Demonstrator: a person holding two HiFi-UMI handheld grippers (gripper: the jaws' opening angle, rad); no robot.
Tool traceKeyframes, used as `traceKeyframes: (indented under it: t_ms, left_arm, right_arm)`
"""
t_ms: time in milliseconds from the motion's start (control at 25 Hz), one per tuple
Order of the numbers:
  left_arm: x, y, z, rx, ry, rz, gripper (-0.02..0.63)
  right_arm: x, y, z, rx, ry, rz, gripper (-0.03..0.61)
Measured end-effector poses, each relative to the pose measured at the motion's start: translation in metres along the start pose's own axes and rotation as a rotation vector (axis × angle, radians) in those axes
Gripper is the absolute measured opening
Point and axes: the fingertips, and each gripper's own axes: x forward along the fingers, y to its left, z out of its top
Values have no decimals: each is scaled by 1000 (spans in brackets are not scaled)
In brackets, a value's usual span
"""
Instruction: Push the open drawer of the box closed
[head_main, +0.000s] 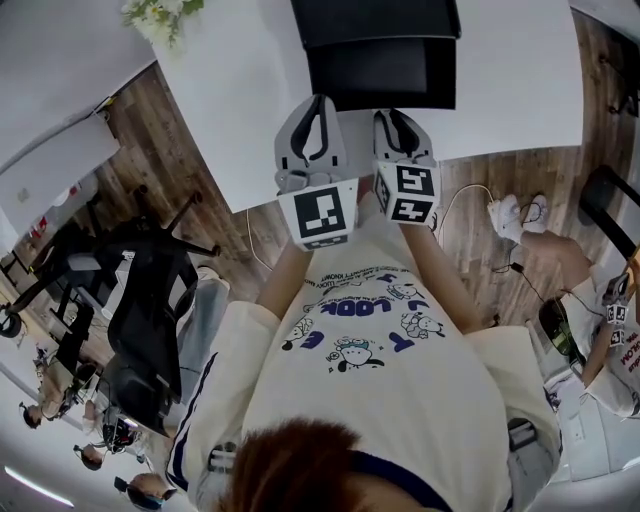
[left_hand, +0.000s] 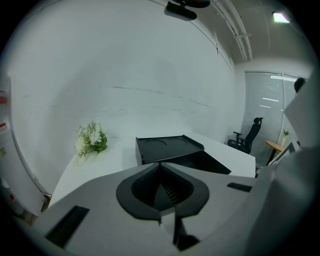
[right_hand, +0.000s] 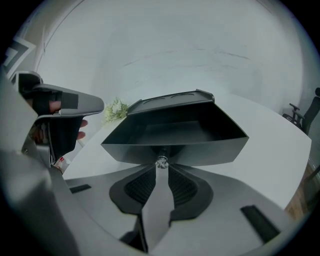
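A black box (head_main: 374, 20) stands on the white table (head_main: 230, 110), and its open drawer (head_main: 380, 72) sticks out toward me. Both grippers hover side by side just before the drawer's front. My left gripper (head_main: 318, 105) is shut and holds nothing; in its own view, the left gripper (left_hand: 160, 166) points at the box (left_hand: 167, 147) from the drawer's left. My right gripper (right_hand: 160, 169) has its jaws together, with the tips right at the small round knob (right_hand: 161, 161) on the drawer front (right_hand: 175, 150). Whether they touch the knob I cannot tell.
White flowers (left_hand: 91, 139) lie on the table left of the box. A black office chair (head_main: 150, 300) stands on the wooden floor to my left. Another person (head_main: 600, 340) sits at the right, and cables (head_main: 500, 215) lie on the floor near the table edge.
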Motion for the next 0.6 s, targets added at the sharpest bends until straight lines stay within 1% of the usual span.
traceKeyframes:
  t_ms: [320,480,600]
  left_arm:
    - [-3,11,2,-3,0,10,17]
    - [2,15,4,-17,-3,19,17]
    - [6,16,6,-12,-9,16,17]
  right_arm:
    - [-5,3,2,18,-6,4,87]
    - [-4,0,5,34,-17,7,87]
    - [1,-3,10,31,-22,9,87]
